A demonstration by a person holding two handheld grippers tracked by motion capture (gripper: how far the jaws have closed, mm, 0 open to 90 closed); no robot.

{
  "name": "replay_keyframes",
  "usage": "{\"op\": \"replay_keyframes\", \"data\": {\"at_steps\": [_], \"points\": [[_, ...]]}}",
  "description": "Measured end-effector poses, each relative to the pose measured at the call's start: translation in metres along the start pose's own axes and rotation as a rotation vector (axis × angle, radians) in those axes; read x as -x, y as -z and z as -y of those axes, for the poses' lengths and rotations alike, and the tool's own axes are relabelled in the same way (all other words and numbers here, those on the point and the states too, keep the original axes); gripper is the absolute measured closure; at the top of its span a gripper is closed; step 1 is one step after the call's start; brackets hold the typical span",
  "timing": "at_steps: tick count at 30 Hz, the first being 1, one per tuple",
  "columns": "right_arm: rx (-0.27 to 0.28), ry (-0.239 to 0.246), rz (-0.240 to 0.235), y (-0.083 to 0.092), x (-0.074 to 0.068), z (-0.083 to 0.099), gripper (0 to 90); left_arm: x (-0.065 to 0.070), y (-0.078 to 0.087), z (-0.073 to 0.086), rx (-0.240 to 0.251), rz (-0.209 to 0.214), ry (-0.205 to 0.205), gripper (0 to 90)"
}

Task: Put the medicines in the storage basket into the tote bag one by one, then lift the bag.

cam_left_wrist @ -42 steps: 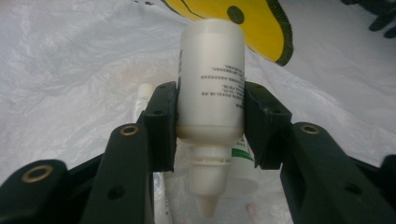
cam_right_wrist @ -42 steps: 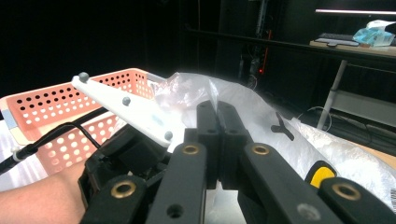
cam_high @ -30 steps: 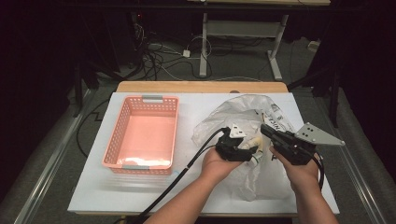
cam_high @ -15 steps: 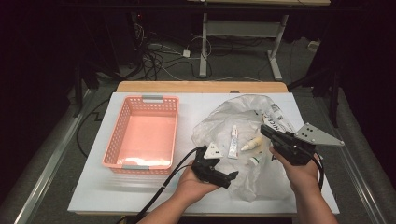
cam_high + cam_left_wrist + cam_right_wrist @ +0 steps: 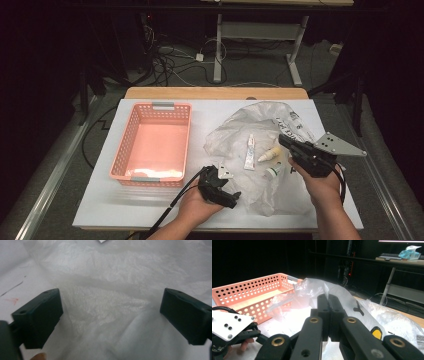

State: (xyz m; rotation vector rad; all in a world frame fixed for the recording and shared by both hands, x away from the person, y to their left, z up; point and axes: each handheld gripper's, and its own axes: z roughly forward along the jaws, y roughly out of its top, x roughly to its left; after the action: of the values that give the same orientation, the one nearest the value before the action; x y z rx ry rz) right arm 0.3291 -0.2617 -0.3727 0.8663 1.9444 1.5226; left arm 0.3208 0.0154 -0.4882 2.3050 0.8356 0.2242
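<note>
A clear plastic bag lies crumpled on the white table, right of centre. Inside it are a white tube, a small cream bottle and a small green-capped bottle. My right gripper is shut on the bag's film, which rises from its jaw tips. My left gripper sits low at the bag's front-left edge. Its jaws have just been opening and stand wide, with only loose film lying below them. The left gripper's white plate appears in the right gripper view.
A pink perforated basket stands on the left half of the table, also seen as the basket beyond the bag. The table's front edge is close to my left hand. Cables and desk legs lie on the dark floor behind.
My left gripper has pulled back from the bottles in the bag toward the front left and lower, and its jaws are wider. The right gripper has held still.
</note>
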Motion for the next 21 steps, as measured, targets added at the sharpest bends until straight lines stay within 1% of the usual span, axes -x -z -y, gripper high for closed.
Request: {"op": "replay_keyframes", "data": {"at_steps": [3,4,5,7,8,11,13,15,17,19,20,21], "points": [[0.002,-0.002,-0.001,0.0002,-0.0009,-0.0002,90.0,0.0008,0.0002,0.0006,0.005,-0.007,0.010,10.0],[0.002,-0.001,0.000,0.0003,-0.0014,-0.0003,90.0,0.0008,0.0011,0.0012,0.012,-0.013,0.023,12.4],[0.003,-0.003,0.000,0.0003,-0.0018,-0.0003,90.0,0.0005,0.0023,0.0025,0.027,-0.024,0.039,17.7],[0.002,-0.004,0.003,-0.0003,-0.0020,-0.0001,90.0,-0.0009,0.0038,0.0043,0.050,-0.042,0.067,32.6],[-0.001,-0.001,0.003,-0.0009,-0.0016,0.0000,90.0,-0.0001,0.0039,0.0043,0.050,-0.049,0.061,35.8],[-0.007,-0.003,0.006,-0.0024,-0.0010,0.0011,90.0,0.0017,0.0043,0.0047,0.057,-0.050,0.043,44.2],[-0.011,-0.006,0.008,-0.0033,-0.0004,0.0022,90.0,0.0021,0.0045,0.0050,0.063,-0.044,0.035,53.3],[-0.014,-0.005,0.008,-0.0038,0.0000,0.0031,90.0,0.0025,0.0047,0.0052,0.066,-0.034,0.018,63.5],[-0.011,-0.010,0.006,-0.0029,-0.0006,0.0029,90.0,0.0020,0.0045,0.0056,0.073,-0.031,0.032,70.8],[-0.012,-0.005,0.004,-0.0012,-0.0015,0.0032,90.0,-0.0001,0.0048,0.0059,0.076,-0.029,0.045,80.1],[-0.011,-0.005,0.004,-0.0011,-0.0016,0.0036,90.0,-0.0014,0.0049,0.0060,0.075,-0.021,0.057,85.7],[-0.015,-0.008,0.002,-0.0010,-0.0015,0.0038,90.0,-0.0027,0.0050,0.0060,0.076,-0.015,0.062,88.2]]}}
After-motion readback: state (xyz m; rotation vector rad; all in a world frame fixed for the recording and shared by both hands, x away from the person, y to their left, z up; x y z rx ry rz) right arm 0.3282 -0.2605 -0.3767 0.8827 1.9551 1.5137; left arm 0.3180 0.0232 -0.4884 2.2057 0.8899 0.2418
